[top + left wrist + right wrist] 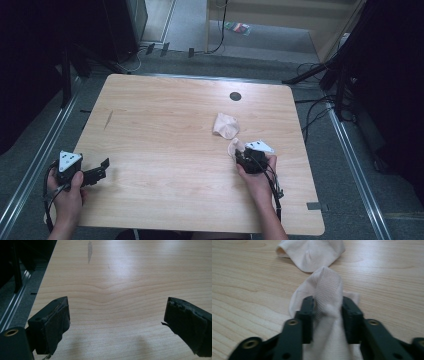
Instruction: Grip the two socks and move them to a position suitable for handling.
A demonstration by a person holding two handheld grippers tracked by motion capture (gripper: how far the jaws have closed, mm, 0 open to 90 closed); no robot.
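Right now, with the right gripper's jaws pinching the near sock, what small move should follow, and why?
Probably a short lift. The right gripper has its jaws pressed on a bunched fold of the near sock, whose lower part lies on the table. The far sock lies just beyond it, so raising would separate them.

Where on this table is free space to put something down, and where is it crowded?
Free: the wide middle of the table, between the left gripper and the socks. Crowded: the right side, where the right gripper pinches the near sock beside the far sock.
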